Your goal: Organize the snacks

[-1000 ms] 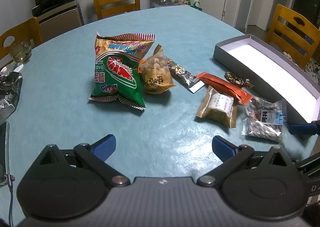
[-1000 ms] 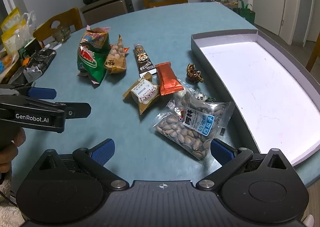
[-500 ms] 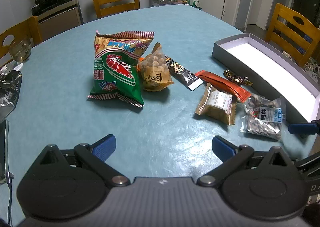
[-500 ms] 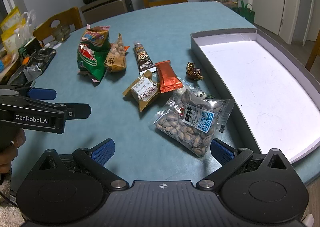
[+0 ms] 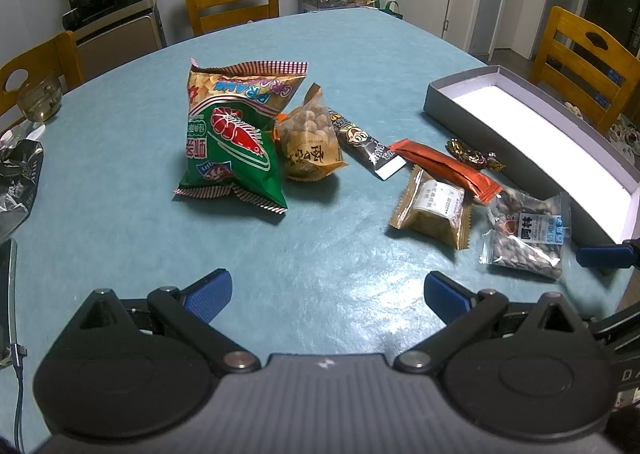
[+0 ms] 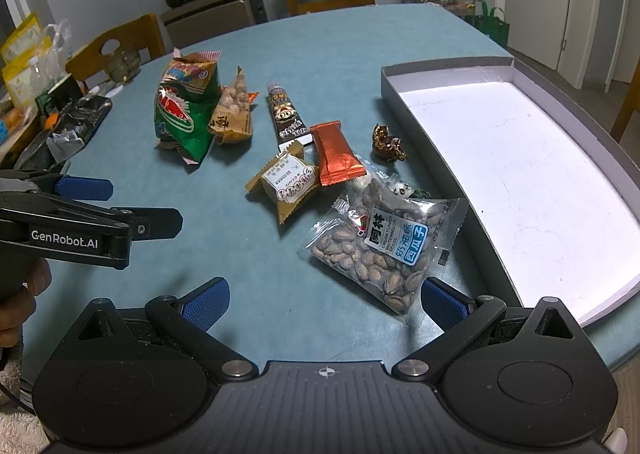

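Right, both grippers hover empty, nothing boxed yet.

My right gripper (image 6: 324,304) has its blue-padded fingers (image 6: 206,300) spread wide, and the clear plastic packet of melon seeds (image 6: 380,244) lies on the teal counter (image 6: 340,50) just ahead of them, its near corner touching or almost touching my right-hand pad. The shallow grey cardboard box with a white floor (image 6: 516,158) sits empty just beyond that pad. My left gripper (image 5: 326,292) is equally spread, holding nothing, with the green-and-gold prawn cracker bag (image 5: 234,138) well ahead of it. I'd centre the seed packet between the fingers, pinch its flat middle, lift clear of the box wall, then release inside.
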### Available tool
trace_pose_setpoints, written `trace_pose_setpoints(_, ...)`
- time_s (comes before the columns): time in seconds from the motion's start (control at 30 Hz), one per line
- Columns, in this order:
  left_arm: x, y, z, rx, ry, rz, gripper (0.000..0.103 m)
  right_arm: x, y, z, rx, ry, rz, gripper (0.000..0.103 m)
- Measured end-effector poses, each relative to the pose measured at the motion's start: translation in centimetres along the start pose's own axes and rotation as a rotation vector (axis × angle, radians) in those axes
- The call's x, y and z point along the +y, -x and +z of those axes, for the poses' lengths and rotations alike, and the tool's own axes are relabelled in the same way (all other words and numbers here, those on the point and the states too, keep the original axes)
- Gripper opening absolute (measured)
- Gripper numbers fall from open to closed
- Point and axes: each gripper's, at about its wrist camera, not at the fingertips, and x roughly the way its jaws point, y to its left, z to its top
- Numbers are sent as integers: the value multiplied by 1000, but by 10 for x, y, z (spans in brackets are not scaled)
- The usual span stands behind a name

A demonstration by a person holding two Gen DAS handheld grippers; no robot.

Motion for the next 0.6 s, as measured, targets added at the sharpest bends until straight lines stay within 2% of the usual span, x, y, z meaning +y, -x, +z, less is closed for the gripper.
trace_pose_setpoints(0.17,7,2,7,-27,10,9,103,2,5,6,-30,20,13,103)
trace_pose_setpoints(0.4,35,0,35,-125,68,58,103,12,15,30,-204,110,-31,103)
trace_pose_setpoints(0.6,59,-16,56,-158,78,80,103,7,-6,65,-233,108,-18,103)
